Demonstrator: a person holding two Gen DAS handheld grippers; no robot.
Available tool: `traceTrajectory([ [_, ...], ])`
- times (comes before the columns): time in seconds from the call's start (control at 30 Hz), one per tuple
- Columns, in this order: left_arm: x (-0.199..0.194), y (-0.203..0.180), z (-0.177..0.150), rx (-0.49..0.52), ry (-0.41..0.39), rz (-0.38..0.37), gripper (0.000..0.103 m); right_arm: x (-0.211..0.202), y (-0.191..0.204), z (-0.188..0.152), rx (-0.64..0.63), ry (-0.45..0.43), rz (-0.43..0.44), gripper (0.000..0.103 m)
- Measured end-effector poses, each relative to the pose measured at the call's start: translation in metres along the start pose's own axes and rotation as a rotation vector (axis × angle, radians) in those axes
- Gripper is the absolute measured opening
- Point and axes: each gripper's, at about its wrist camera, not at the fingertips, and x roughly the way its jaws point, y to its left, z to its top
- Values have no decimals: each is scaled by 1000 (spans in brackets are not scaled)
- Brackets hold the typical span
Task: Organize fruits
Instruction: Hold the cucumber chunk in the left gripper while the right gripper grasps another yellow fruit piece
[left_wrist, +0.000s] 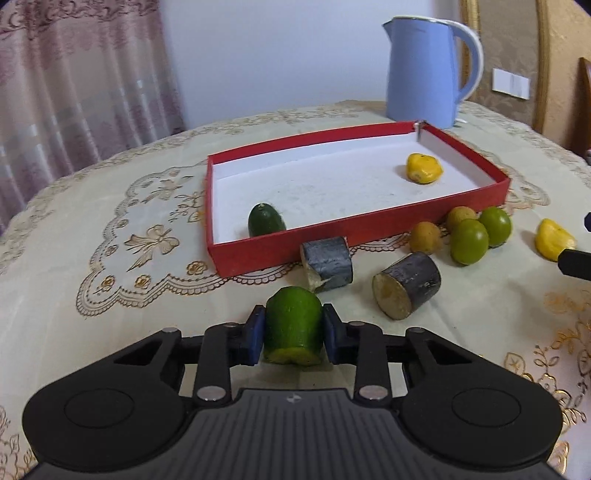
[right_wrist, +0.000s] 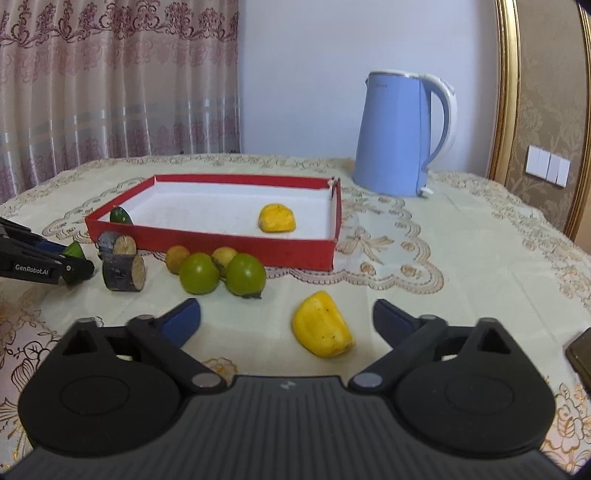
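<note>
The left gripper (left_wrist: 293, 334) pinches a cut green fruit piece (left_wrist: 293, 325) just short of the red tray (left_wrist: 258, 254); its smooth skin could slip loose. The right gripper (right_wrist: 286, 319) gapes around a yellow piece (right_wrist: 323, 325) on the tablecloth (right_wrist: 461, 277), and might nudge it aside.

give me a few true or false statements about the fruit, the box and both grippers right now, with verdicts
1. The left gripper is shut on a green fruit piece. True.
2. The red box holds nothing. False: a yellow fruit piece and a dark green fruit lie in it.
3. The right gripper is clamped on the yellow piece on the cloth. False: its fingers are spread wide, the piece lying between them untouched.
4. Two round green fruits sit on the tablecloth outside the box. True.
5. The blue kettle stands inside the box. False: it stands behind it on the table.
</note>
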Motion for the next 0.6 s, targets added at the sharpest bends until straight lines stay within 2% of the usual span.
traceTrajectory([
  [0.13,4,-2,0,-2,-3,23,31,9,-10,4,7,21,6,93],
  [0.27,4,5,0,-42,2,3,31,17,-14,5,9,44,5,85],
  [0.6,-18,9,-1,-130,-33,13,30,24,-14,4,8,61,30,81],
])
